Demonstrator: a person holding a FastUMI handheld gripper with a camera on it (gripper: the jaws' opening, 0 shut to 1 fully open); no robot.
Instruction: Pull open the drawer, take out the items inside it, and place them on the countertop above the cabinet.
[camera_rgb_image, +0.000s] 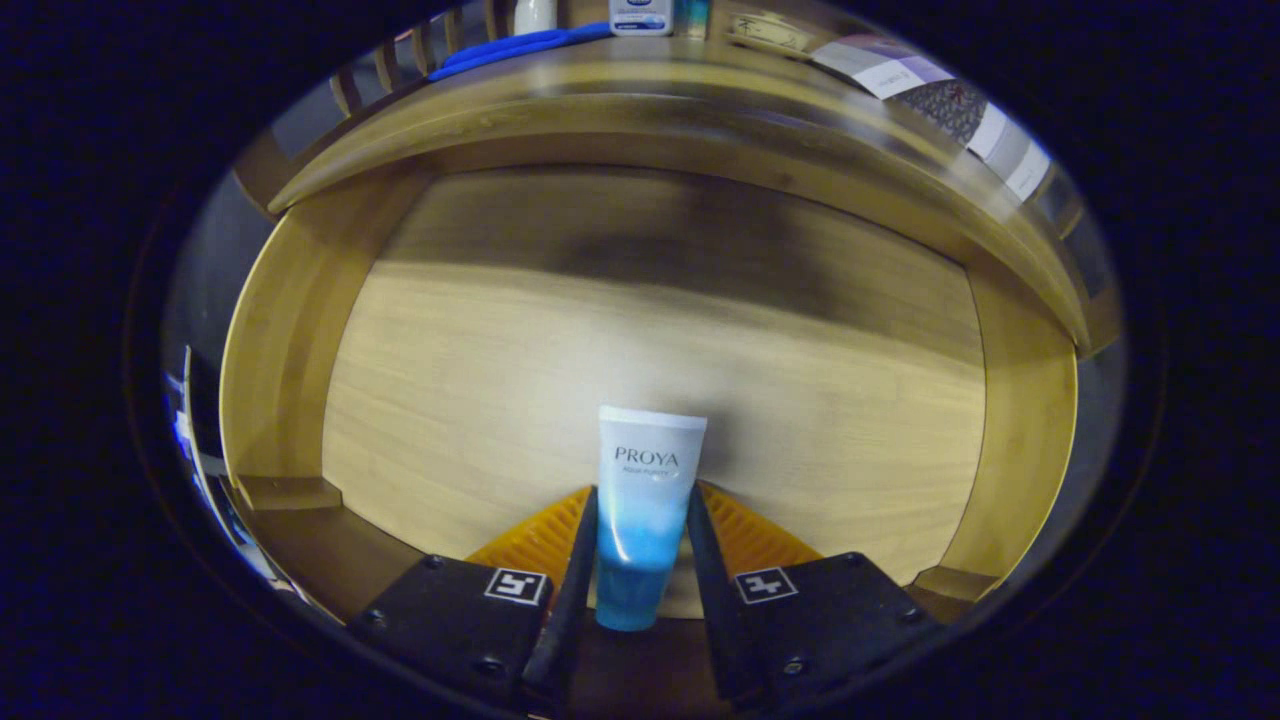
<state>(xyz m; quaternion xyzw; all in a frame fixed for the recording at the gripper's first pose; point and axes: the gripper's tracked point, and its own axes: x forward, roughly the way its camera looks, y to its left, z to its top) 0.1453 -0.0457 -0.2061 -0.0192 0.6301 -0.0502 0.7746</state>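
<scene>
Your gripper (640, 520) is closed on the tube (645, 500), both fingers (575, 560) pressing its sides about halfway down (cap end toward you, flat crimped end pointing away). You've got the tube over the open drawer (300, 330), above its bare wooden floor. Beyond the drawer sits the countertop (600, 75), with a blue cloth (510, 47) and a bottle (640, 15) on it.

The white-and-blue squeeze tube (640, 510) standing in the open wooden drawer (300, 330) carries the brand word "PROYA" in dark capitals near its top; the smaller line beneath is too blurred to read. The gripper (640, 515) has both fingers pressed against the tube's sides.
</scene>
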